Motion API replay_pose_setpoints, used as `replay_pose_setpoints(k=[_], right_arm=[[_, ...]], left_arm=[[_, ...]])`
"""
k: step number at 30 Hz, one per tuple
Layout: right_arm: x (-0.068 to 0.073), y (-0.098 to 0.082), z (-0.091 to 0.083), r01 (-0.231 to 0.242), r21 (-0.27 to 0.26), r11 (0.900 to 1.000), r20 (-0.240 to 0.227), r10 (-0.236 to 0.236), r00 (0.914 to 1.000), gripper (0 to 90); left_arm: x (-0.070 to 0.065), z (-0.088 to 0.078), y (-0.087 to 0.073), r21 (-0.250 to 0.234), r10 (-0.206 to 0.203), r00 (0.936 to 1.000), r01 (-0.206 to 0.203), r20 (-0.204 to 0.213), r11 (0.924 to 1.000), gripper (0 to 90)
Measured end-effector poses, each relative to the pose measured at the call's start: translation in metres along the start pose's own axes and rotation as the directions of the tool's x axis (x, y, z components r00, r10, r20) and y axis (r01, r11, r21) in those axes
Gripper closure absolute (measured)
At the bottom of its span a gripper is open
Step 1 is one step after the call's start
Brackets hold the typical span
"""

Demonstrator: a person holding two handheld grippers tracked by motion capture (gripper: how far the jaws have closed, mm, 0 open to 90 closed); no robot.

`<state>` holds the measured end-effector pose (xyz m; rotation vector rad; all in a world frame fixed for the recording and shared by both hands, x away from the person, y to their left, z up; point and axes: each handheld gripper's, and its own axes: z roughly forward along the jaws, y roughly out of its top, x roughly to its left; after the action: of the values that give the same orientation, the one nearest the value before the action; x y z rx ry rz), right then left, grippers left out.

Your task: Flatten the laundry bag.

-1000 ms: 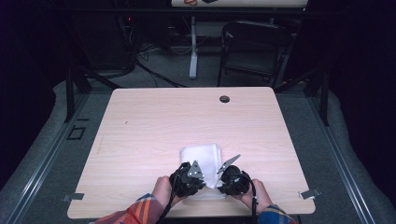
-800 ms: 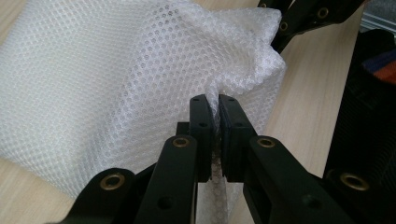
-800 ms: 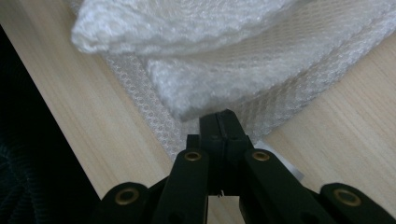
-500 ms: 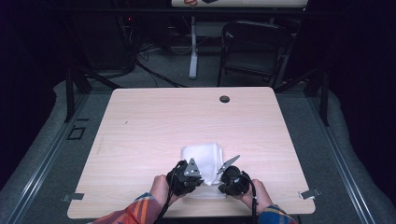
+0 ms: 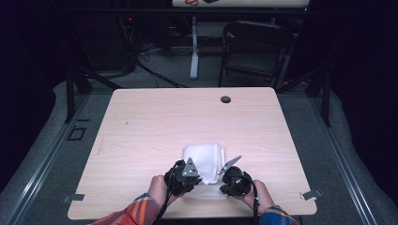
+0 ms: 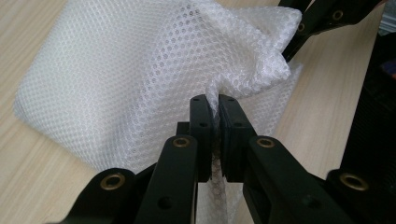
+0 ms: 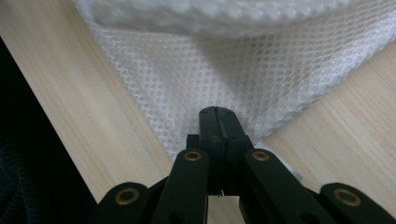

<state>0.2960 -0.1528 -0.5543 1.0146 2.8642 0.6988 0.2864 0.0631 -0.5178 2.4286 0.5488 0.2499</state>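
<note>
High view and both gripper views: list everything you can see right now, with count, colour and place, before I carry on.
mesh cloth: one, white, folded on the table's near middle; both grippers pinch its near edge.
table: one, light wood, centre of the high view.
cable hole: one, dark, round, near the table's far edge.
chair: one, black, on the floor beyond the table's far right.
post: one, pale, on the floor beyond the table.
left hand-held gripper: one, black, jaws shut on a raised fold of the mesh cloth.
right hand-held gripper: one, black, jaws shut on the mesh cloth's flat lower edge.
sleeves: two, plaid orange and blue, at the bottom edge.
</note>
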Motion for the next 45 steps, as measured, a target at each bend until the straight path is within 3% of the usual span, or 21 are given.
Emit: replay_pose_setpoints(k=[22, 23, 45], right_arm=[[-0.001, 0.000, -0.001, -0.004, 0.007, 1.000, 0.007, 0.004, 1.0000, 90.0], [-0.002, 0.000, -0.002, 0.004, 0.024, 1.000, 0.011, -0.004, 0.9999, 90.0], [-0.005, -0.001, -0.003, -0.007, 0.022, 1.000, 0.033, 0.006, 0.9994, 90.0]], left_arm=[[0.007, -0.019, -0.008, -0.044, -0.044, 0.9983, 0.042, -0.039, 0.9982, 85.6], [0.007, -0.019, -0.008, -0.044, -0.044, 0.9983, 0.042, -0.039, 0.9982, 85.7], [0.018, -0.035, -0.019, -0.039, -0.085, 0.9941, 0.082, -0.067, 0.9958, 86.3]])
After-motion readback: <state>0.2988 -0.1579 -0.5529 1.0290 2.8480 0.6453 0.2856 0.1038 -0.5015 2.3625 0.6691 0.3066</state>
